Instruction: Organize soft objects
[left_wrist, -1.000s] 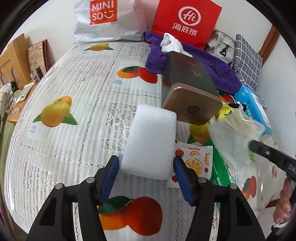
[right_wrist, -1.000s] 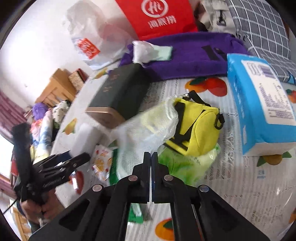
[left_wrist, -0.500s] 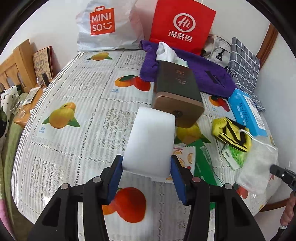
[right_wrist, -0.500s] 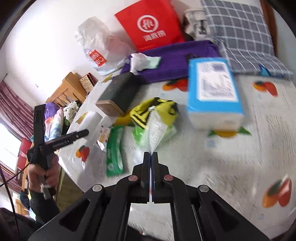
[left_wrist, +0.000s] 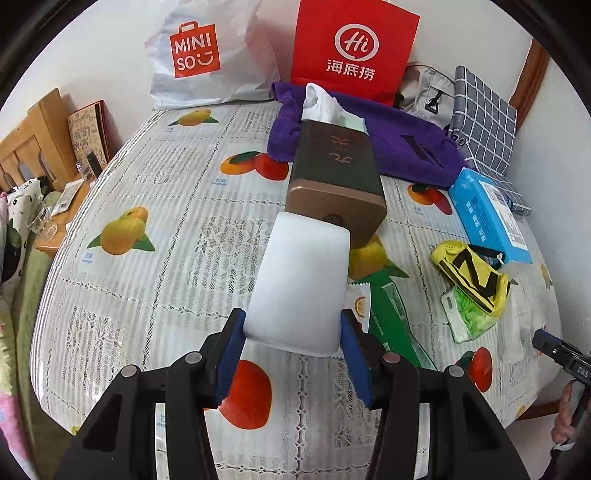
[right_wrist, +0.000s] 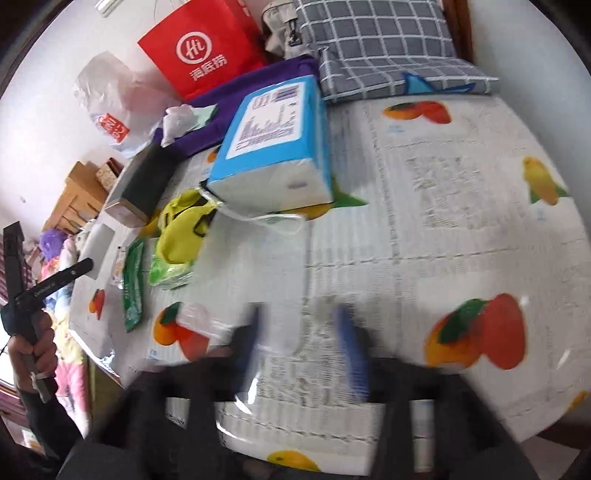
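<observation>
Left gripper (left_wrist: 291, 338): blue pads pressed on both sides of white foam block (left_wrist: 301, 280), held above tablecloth (left_wrist: 147, 288), far end just before brown tissue box (left_wrist: 334, 184). Right gripper (right_wrist: 301, 343): blurred, jaws opening, blue pads spread, clear plastic bag (right_wrist: 258, 273) lying flat between and ahead of them on the cloth, not pinched.

Largest to smallest:
- Fruit-print lace tablecloth, covering the whole table.
- Red paper bag (left_wrist: 354, 48) and white MINISO plastic bag (left_wrist: 207, 55), leaning on the wall at the far edge.
- Purple towel (left_wrist: 399, 147), spread before the red bag, partly under the tissue box.
- Grey checked cushion (left_wrist: 484, 125), at the far right corner beside the towel.
- Brown tissue box, lying lengthwise, white tissue poking from far end.
- Blue tissue pack (right_wrist: 273, 144), near the cushion, touching the clear bag's drawstring.
- White foam block, in left grip.
- Clear plastic bag, near the table's right edge.
- Yellow pouch (left_wrist: 472, 280), black straps, resting on a small green-filled packet (left_wrist: 469, 317).
- Green wrapper (left_wrist: 391, 314) and orange-print sachet (left_wrist: 360, 302), side by side, partly hidden behind the foam.
</observation>
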